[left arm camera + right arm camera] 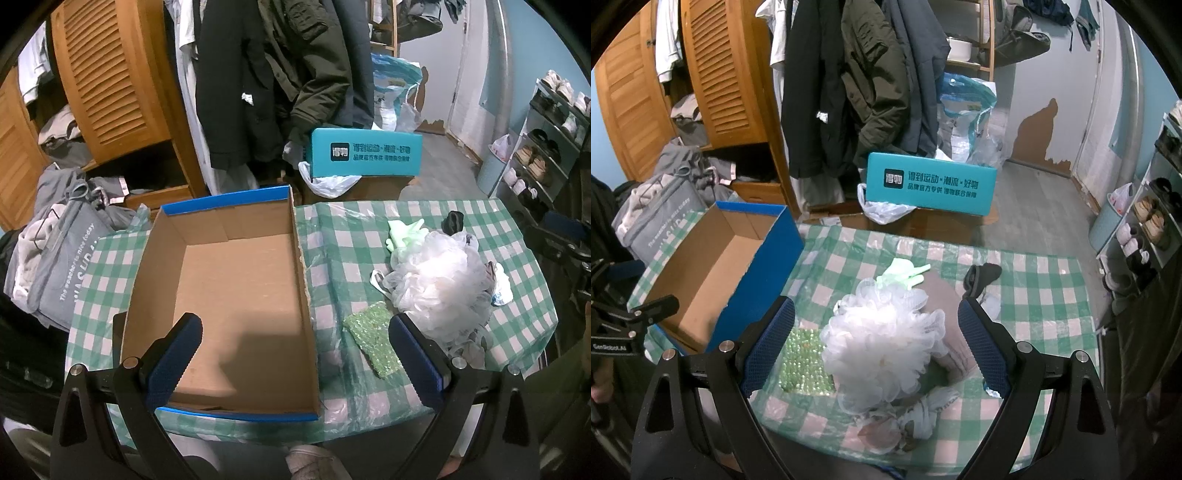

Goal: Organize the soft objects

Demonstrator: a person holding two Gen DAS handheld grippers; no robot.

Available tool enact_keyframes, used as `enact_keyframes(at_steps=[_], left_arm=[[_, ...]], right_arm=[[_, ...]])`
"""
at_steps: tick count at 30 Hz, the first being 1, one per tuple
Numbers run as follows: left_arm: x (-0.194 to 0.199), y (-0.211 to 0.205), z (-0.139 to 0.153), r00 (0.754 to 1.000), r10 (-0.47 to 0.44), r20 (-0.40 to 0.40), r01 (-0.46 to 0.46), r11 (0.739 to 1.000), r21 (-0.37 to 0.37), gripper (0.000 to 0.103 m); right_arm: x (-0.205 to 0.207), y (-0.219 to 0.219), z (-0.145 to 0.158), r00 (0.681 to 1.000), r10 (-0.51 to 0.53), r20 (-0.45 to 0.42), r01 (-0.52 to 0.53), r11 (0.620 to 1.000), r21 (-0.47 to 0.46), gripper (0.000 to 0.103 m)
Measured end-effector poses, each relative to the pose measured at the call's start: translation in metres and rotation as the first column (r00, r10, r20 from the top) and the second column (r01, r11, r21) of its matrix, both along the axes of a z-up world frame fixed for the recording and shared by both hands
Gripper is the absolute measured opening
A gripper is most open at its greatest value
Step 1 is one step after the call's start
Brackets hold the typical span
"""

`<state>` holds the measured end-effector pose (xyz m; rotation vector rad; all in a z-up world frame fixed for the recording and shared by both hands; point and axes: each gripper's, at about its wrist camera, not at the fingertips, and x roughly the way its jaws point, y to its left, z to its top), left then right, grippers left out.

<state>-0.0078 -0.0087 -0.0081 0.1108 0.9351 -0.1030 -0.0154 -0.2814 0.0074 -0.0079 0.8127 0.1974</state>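
Open tool (295,354) over empty box (236,295)

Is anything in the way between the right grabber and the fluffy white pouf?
Nothing visible is. The right gripper is open, and the white bath pouf sits on the checked tablecloth between its fingers. The green sequin pad lies beside it.

Matt cardboard box (236,291), frilly mesh pouf (882,343), glossy checked tablecloth (1045,306).
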Motion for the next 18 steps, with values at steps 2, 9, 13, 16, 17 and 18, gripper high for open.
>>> enact_keyframes(at_steps=[2,9,13,16,17,18], left_arm=[[-0.0012,-0.002,-0.0007,1.0,-0.001,0.001,0.001,1.0,0.001,0.102],[-0.0025,-0.0038,-0.0012,1.0,0.0,0.0,0.0,1.0,-0.004,0.102],[-0.003,-0.0052,-0.0021,1.0,-0.003,-0.003,0.002,1.0,-0.005,0.102],[-0.0047,-0.0083,-0.004,1.0,-0.006,-0.009,0.006,1.0,-0.005,0.102],[-0.0039,-0.0069,-0.0036,1.0,-0.006,-0.009,0.006,1.0,-0.007,0.102],[-0.0037,-0.0068,-0.0035,1.0,-0.006,-0.009,0.006,1.0,-0.007,0.102]], right_arm=[[-0.0003,0.0003,-0.0001,1.0,0.001,-0.001,-0.001,1.0,-0.001,0.089],[0.0,0.0002,-0.0003,1.0,0.0,0.0,0.0,1.0,-0.002,0.089],[0.0004,-0.0001,-0.0002,1.0,0.001,0.0,-0.001,1.0,-0.004,0.089],[0.0004,-0.0005,0.0,1.0,0.001,0.0,-0.001,1.0,-0.004,0.089],[0.0005,-0.0006,0.0001,1.0,0.001,0.0,-0.001,1.0,-0.004,0.089],[-0.0004,-0.0003,0.0,1.0,0.001,0.0,-0.001,1.0,-0.003,0.089]])
